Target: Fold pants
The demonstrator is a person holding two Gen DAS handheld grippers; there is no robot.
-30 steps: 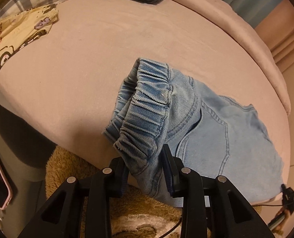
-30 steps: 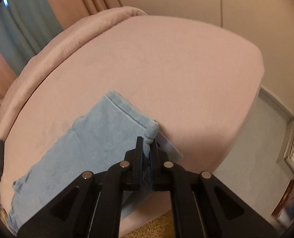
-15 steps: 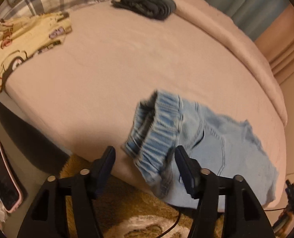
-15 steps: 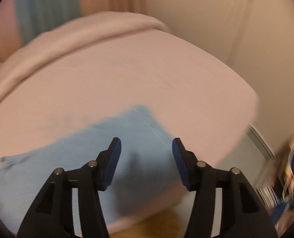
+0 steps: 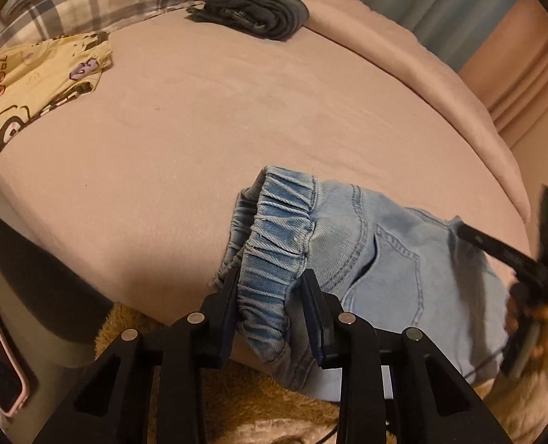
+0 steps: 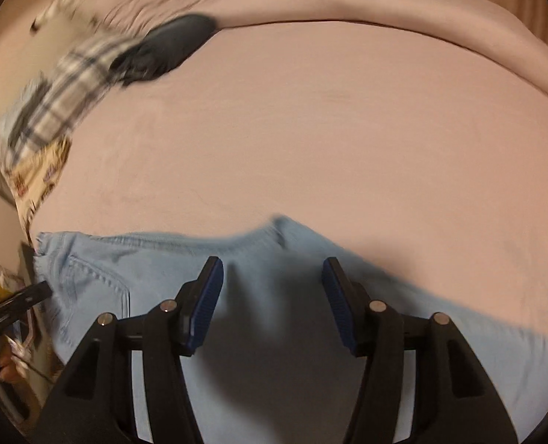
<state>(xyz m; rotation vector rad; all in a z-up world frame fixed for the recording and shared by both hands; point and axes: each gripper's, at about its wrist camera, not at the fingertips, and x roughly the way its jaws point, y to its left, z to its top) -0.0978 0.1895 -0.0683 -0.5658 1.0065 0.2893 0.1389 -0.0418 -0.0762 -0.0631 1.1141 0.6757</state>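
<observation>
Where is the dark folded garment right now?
In the left wrist view the dark folded garment lies at the bed's far edge, between the plaid pillow and the rolled pink blanket.

The light blue denim pants [image 5: 381, 259] are woven cotton-like cloth, matt, with a ribbed, gathered elastic waistband. The pink bed sheet [image 5: 218, 129] looks soft, matt and slightly napped. Each black hand-held gripper [image 5: 270, 296] is smooth plastic with ridged blue pads [image 6: 207, 299].

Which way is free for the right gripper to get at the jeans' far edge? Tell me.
Probably straight ahead: the right gripper hangs open over the jeans, nothing between its pads, only bare bedsheet beyond that edge.
</observation>
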